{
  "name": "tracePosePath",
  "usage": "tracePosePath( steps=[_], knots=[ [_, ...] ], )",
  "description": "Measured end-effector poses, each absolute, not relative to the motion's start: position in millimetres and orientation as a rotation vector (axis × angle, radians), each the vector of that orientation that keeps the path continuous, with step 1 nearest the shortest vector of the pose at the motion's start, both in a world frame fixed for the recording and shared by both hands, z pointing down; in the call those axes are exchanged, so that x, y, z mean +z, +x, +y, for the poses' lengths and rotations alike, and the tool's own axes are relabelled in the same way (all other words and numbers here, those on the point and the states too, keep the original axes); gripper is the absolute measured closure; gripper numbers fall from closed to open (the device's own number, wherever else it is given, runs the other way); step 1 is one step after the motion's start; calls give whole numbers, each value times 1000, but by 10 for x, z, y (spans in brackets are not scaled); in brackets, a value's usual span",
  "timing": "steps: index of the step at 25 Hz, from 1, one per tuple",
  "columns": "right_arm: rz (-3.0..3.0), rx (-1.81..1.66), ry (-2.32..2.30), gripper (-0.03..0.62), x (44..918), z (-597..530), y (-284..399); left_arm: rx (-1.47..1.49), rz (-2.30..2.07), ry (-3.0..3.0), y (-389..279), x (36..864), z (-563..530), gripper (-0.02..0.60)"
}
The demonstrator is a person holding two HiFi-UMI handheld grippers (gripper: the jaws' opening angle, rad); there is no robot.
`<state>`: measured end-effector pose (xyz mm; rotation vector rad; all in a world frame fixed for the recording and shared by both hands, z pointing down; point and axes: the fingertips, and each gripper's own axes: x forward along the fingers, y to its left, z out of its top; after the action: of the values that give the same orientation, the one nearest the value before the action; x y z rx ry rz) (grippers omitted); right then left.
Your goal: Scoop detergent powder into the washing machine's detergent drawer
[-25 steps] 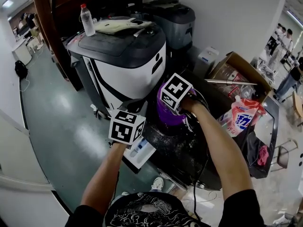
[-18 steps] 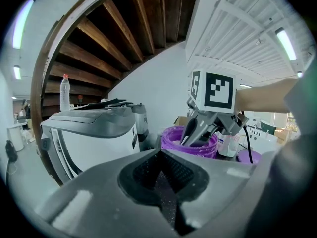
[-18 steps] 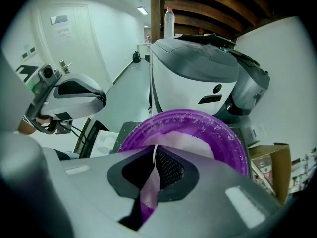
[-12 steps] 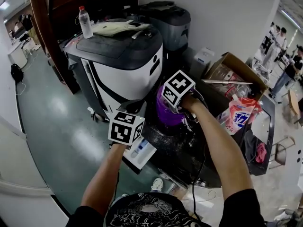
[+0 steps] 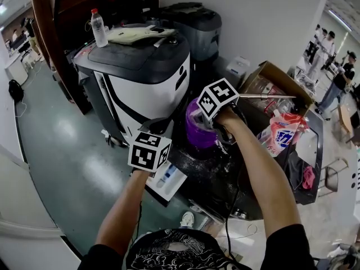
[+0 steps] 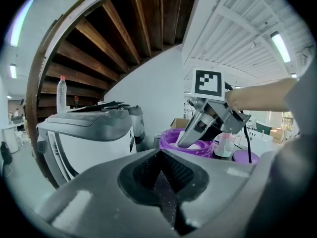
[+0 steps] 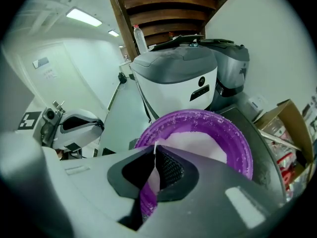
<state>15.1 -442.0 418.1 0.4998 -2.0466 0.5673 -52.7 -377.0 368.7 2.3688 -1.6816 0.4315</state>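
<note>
Right gripper (image 7: 154,157): jaws closed down on a thin white piece, which we read as the handle of the scoop (image 6: 184,137). The scoop end points down into the purple tub (image 7: 233,133). The white mass inside looks like detergent powder (image 7: 198,148). We can't tell whether the scoop is loaded.

Left gripper (image 6: 161,182): jaws closed together with nothing between them, pads dusted with powder. It hangs low, off the front-left of the tub.

The relation that matters is tub to detergent drawer (image 5: 167,178). The tub sits on the dark washing machine top (image 5: 219,179), which is speckled with spilled powder. In the head view the drawer is pulled out at the machine's front, below the tub and toward our left, just beneath the left gripper. The drawer's long axis runs out from the machine front toward us.

- The left gripper is nearer the drawer, but the right 1 holds the tool.
- Our read: the loaded scoop has to lift clear of the tub rim, then travel down and left across the front edge.
- Risks: the left gripper sits right over that path, and tilting the scoop adds to the spill.
</note>
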Motion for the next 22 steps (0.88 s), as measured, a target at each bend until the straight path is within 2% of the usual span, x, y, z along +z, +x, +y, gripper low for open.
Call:
tracePosePath(
  steps=[22],
  knots=[
    [-2299, 1005, 743, 557, 3813, -4550, 339, 437, -1603, 2456, -340, 3598, -3810, 580]
  ],
)
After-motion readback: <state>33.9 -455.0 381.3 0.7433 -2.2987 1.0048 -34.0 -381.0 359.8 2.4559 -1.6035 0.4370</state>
